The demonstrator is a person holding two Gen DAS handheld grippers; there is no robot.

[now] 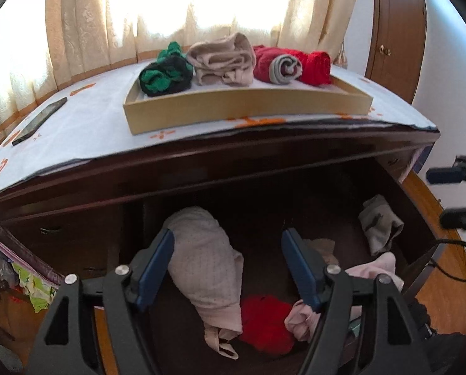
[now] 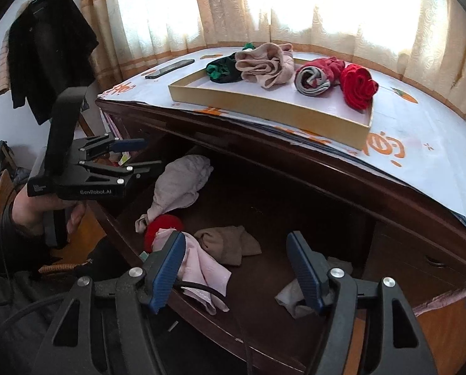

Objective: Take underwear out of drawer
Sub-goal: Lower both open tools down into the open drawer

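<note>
The dark wooden drawer (image 1: 176, 337) stands open below the dresser top. In it lie a pale pink dotted garment (image 1: 206, 268), a red one (image 1: 265, 322), a light pink one (image 1: 373, 268) and a grey one (image 1: 379, 223). My left gripper (image 1: 228, 250) is open above the drawer, its jaws on either side of the pale pink dotted garment, not closed on it. My right gripper (image 2: 236, 250) is open and empty above the drawer's front, over a light pink garment (image 2: 201, 272) and a tan one (image 2: 229, 243). The left gripper also shows in the right wrist view (image 2: 139, 153).
A shallow cardboard tray (image 1: 248, 106) on the dresser top holds rolled green, beige, red and grey garments. A black phone (image 1: 39, 122) lies on the paper cover at the left. Curtains hang behind. A dark jacket (image 2: 48, 50) hangs at the far left.
</note>
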